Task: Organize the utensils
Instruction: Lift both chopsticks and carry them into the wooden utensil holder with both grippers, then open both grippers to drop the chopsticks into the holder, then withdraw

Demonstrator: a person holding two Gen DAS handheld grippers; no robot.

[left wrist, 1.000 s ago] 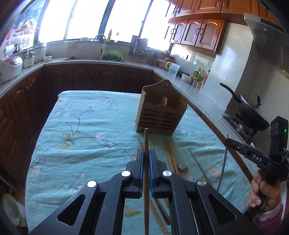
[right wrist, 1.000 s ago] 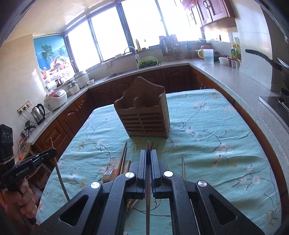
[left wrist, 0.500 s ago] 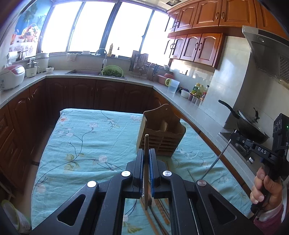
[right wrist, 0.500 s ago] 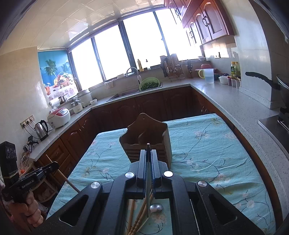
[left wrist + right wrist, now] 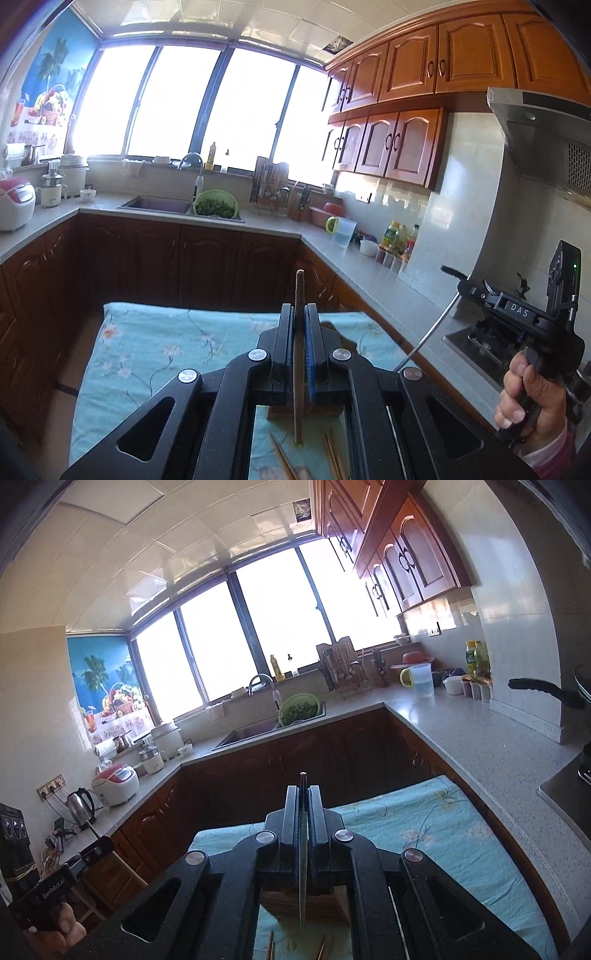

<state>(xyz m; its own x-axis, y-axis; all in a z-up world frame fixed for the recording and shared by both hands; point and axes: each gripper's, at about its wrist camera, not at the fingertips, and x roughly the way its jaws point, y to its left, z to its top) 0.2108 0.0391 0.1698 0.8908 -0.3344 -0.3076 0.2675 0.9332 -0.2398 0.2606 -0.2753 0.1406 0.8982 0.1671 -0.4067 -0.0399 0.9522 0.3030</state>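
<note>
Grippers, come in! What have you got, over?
Left gripper shut on wooden chopstick. Right gripper shut on metal utensil. Wooden holder below. Nothing blocking.

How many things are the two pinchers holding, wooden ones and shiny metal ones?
Wooden chopstick, in the left gripper: 1
Metal utensil, in the right gripper: 1
Total: 2
</note>
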